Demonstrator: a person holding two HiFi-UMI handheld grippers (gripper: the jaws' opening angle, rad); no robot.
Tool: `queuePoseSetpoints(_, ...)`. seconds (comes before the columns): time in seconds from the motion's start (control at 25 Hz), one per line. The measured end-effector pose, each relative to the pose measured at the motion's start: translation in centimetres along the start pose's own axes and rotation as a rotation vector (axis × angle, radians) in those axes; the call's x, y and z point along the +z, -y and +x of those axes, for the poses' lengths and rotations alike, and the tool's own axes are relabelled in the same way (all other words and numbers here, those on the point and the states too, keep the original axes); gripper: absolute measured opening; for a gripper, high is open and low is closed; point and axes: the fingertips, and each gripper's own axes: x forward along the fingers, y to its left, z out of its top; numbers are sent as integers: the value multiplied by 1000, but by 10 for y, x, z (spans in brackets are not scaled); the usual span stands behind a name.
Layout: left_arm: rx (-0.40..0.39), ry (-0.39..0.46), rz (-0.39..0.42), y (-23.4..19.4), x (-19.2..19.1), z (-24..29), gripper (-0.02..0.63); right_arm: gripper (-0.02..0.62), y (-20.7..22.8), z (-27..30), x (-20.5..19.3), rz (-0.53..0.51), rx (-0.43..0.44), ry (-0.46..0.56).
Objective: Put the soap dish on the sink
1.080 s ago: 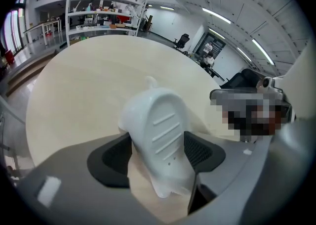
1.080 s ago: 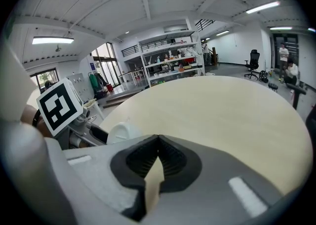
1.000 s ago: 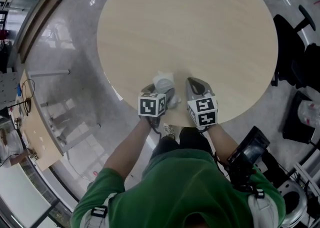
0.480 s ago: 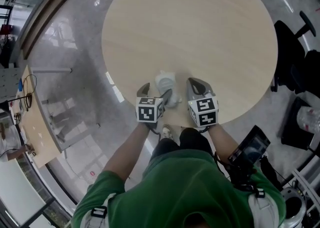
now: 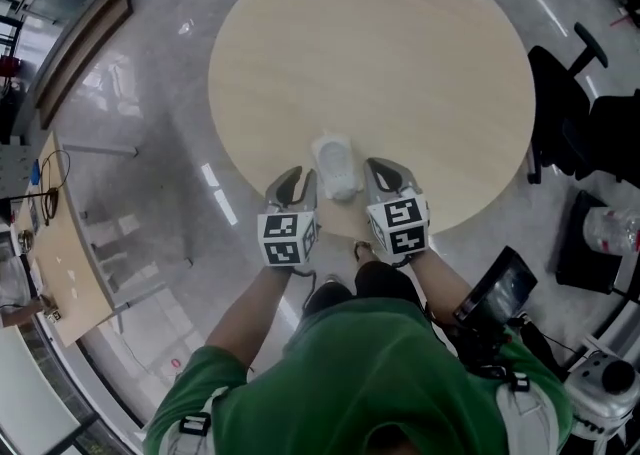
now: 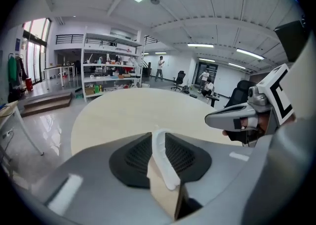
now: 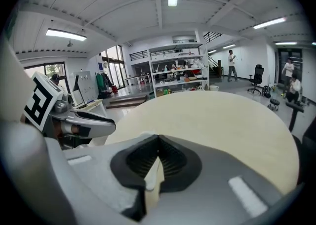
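The soap dish (image 5: 337,165) sits low centre in the head view, over the near rim of the round table (image 5: 390,53), spanned between our two grippers; the left gripper (image 5: 298,181) has just been closing, and its pads now clamp the dish's white rim; the right gripper (image 5: 380,171) has its jaws almost together on a thin pale edge, which we take for the opposite rim. We judge the dish light, stiff and smooth, apt to slip or tip, so opposite rims suit it best; we count one dish, two grippers, one table; no sink shows.
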Motion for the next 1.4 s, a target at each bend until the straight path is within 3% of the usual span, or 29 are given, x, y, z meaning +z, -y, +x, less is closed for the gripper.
queuePoseSetpoints(0.2,-28,97,1,9,10,-33,8,2,-23,-25,6,-12,-21,36)
queuePoseSetpoints(0.56,-120,271,38,31,37,-105,6,3,-77,-75,24,-30,-42,139)
queuePoseSetpoints(0.88,-158,384,46,51,33,-176,6,3,-131,-134,28,-73,-66,231)
queuePoseSetpoints(1.4,-205,472,28,78,10,-273,6,2,-198,-226,17,-132,-104,314)
